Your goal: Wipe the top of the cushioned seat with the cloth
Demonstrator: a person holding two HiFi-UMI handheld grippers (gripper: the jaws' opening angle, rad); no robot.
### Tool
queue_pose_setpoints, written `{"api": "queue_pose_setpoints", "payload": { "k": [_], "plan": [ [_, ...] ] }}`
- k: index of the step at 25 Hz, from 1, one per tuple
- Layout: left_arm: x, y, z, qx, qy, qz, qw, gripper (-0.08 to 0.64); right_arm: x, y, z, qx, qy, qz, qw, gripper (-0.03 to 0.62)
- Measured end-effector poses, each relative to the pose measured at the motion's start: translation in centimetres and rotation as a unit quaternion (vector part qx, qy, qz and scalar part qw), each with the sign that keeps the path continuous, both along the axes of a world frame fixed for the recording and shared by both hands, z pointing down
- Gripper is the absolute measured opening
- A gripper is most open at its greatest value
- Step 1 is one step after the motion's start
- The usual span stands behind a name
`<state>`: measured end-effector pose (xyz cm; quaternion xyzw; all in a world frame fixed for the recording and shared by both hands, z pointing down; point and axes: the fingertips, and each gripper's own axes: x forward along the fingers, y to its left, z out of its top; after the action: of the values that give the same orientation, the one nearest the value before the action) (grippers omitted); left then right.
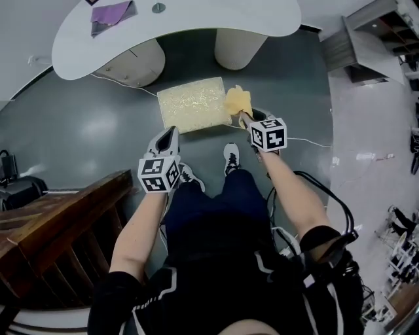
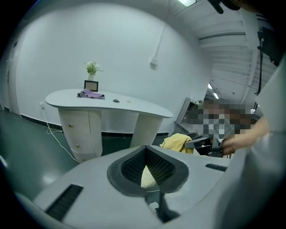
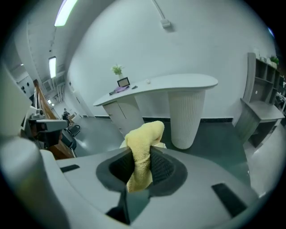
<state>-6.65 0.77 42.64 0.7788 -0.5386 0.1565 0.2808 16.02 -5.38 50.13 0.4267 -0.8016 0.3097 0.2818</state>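
Observation:
The cushioned seat [image 1: 193,103] is a pale yellow square pad low on the dark floor in front of my feet. My right gripper [image 1: 245,119] is shut on a yellow cloth [image 1: 237,100] that hangs bunched over the seat's right edge. In the right gripper view the cloth [image 3: 143,150] sticks up between the jaws. My left gripper [image 1: 171,135] hovers at the seat's near edge with its jaws together and nothing in them. In the left gripper view a sliver of the seat [image 2: 148,176] shows below the tips, and the cloth [image 2: 178,142] is at the right.
A white curved table [image 1: 177,26] on two pedestals stands just beyond the seat, with a purple cloth [image 1: 111,12] on it. Dark wooden furniture [image 1: 59,216] is close at my left. A white cable [image 1: 308,140] runs across the floor at the right. Grey shelving [image 1: 373,33] stands far right.

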Motion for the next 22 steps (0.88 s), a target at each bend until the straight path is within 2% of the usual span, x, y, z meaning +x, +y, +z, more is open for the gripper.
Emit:
{"api": "queue_pose_setpoints", "payload": {
  "k": [4, 8, 12, 17, 22],
  "plan": [
    [-1.1, -0.6, -4.7, 0.030, 0.017, -0.008, 0.9994, 0.005, -0.8, -0.8, -5.7, 0.034, -0.030, -0.021, 0.999, 0.081],
    [-1.8, -1.5, -8.9, 0.036, 0.041, -0.032, 0.9980, 0.005, -0.6, -2.2, -12.4, 0.075, -0.050, -0.015, 0.996, 0.081],
    [-2.2, -2.7, -14.1, 0.077, 0.020, -0.020, 0.9966, 0.005, -1.0, -3.4, -19.5, 0.124, -0.078, -0.013, 0.989, 0.083],
    [-2.8, -3.6, -21.5, 0.168, -0.008, -0.010, 0.9857, 0.005, -1.7, -3.5, -27.1, 0.186, -0.085, -0.039, 0.978, 0.084],
    [-5.1, -4.1, -27.3, 0.222, -0.016, -0.047, 0.9737, 0.005, -2.2, -4.2, -33.1, 0.241, -0.088, -0.037, 0.966, 0.089]
  ]
}}
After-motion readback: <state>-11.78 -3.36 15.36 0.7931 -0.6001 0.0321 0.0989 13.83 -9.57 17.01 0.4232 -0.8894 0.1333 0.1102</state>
